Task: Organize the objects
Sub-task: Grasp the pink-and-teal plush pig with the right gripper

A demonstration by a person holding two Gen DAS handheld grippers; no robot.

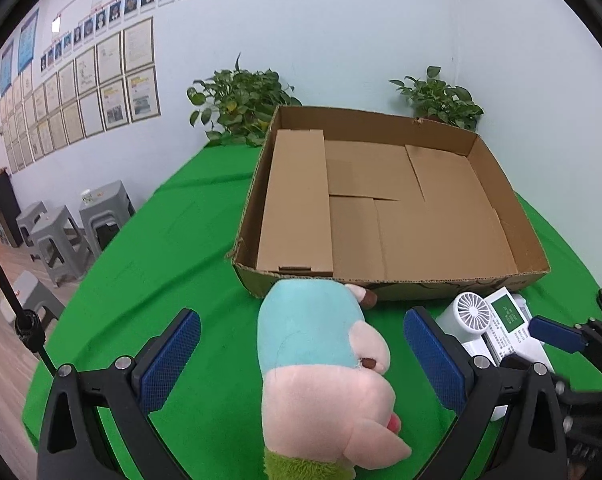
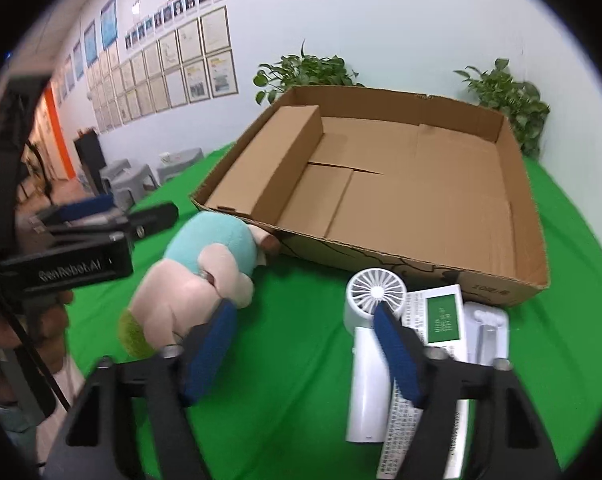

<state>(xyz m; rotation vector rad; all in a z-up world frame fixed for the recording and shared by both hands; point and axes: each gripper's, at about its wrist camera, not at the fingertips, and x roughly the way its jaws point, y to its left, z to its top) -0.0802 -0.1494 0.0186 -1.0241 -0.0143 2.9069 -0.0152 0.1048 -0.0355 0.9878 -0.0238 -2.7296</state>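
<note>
A pink and teal plush toy (image 1: pixel 321 360) lies on the green cloth, lengthwise between the fingers of my left gripper (image 1: pixel 301 320), which is open with its blue pads clear of the toy on both sides. In the right wrist view the plush toy (image 2: pixel 197 280) lies at the left. My right gripper (image 2: pixel 304 309) is open over bare cloth with nothing between its pads. Its right finger overlaps a white hand-held fan (image 2: pixel 375 292) and a white packet with a green label (image 2: pixel 445 316). A large open cardboard box (image 1: pixel 381 284) stands behind them, holding a smaller closed carton (image 1: pixel 297 200).
Two potted plants (image 1: pixel 241 100) (image 1: pixel 441 96) stand behind the box against the wall. Grey stools (image 1: pixel 61 232) stand on the floor beyond the table's left edge. A person's hand (image 2: pixel 57 320) holds the left gripper's handle at the left of the right wrist view.
</note>
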